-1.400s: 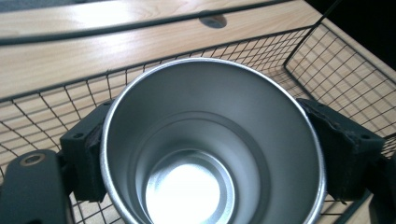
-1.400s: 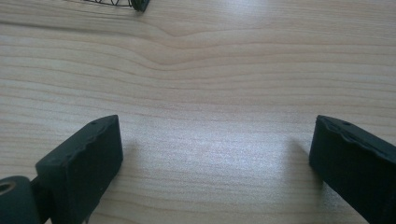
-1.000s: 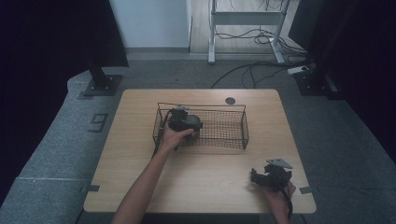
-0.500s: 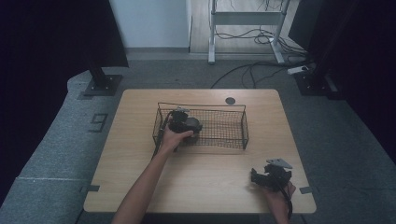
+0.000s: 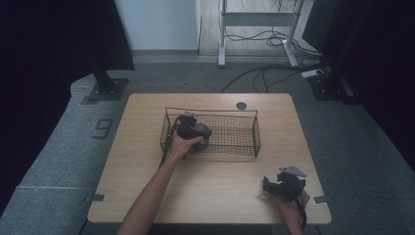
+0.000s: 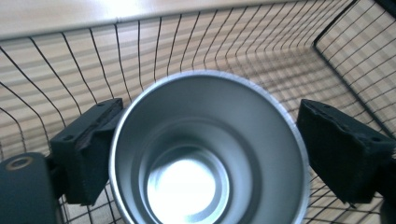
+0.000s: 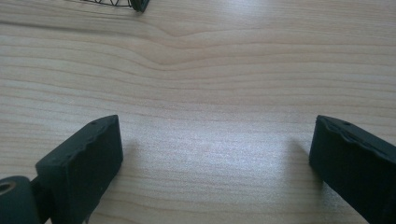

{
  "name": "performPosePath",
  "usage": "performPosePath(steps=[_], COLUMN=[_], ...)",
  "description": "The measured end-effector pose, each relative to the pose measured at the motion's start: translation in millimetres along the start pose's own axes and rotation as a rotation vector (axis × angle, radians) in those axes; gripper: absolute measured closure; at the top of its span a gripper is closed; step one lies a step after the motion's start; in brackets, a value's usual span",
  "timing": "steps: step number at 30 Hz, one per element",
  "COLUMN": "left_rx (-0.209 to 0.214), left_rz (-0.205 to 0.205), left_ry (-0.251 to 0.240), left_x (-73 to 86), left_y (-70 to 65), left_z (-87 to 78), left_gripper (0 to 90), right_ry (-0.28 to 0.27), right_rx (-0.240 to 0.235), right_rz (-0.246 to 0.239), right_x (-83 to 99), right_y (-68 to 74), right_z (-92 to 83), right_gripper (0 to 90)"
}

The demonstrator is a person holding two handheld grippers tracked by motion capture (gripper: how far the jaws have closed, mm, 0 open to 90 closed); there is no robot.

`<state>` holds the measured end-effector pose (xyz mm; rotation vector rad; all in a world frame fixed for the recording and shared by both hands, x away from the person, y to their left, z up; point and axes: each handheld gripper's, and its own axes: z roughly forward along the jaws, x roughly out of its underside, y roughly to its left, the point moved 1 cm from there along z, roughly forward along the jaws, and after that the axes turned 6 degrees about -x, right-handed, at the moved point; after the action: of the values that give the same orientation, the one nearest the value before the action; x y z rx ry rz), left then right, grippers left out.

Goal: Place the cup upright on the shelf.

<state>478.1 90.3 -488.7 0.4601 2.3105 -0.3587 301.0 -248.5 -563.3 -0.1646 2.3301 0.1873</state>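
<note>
Setting a metal cup into the wire basket with the left tool.

On the tabletop the wire basket is standing mid-board; the left tool is reaching into its left end, jaws flanking the metal cup, which looks gripped; the next move is probably releasing and lifting clear. The left gripper view is revealing the cup's hollow inside. The right tool is idling wide open, holding nothing, over bare wood.

The metal cup's base is cut off by the bottom edge.
</note>
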Motion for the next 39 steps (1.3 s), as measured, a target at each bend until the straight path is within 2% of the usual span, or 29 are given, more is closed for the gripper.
performPosePath(steps=[9,13,20,25,33,36,39], left_rx=[0.013,0.008,0.027,0.035,0.033,0.018,0.021], left_rz=[0.009,0.026,0.041,0.073,0.082,0.107,0.123], left_ry=[-0.050,-0.092,-0.141,-0.134,-0.151,-0.145,-0.136], left_x=[-4.7,-3.3,4.2,17.6,49.8,62.2,73.8], left_y=[-2.8,-2.7,-2.9,-4.4,1.6,2.0,2.5], left_z=[-23.6,-41.3,-73.2,-86.0,-107.1,-109.2,-111.2], left_gripper=[5.5,5.6,6.0,6.0,6.9,8.3,8.3], right_ry=[0.000,0.000,0.001,0.001,0.000,0.001,0.001], right_rx=[0.000,0.000,0.001,0.001,0.001,0.001,0.001], right_rz=[0.000,0.000,-0.001,0.003,0.004,0.002,0.003], right_x=[0.0,0.0,0.0,-0.1,-0.1,-0.1,-0.1], right_y=[0.0,0.0,-0.1,0.1,0.2,0.1,0.1], right_z=[0.0,0.0,-0.1,-0.3,-0.2,-0.2,-0.3], right_gripper=[2.5,2.6,2.7,2.8,2.8,2.8,2.8])
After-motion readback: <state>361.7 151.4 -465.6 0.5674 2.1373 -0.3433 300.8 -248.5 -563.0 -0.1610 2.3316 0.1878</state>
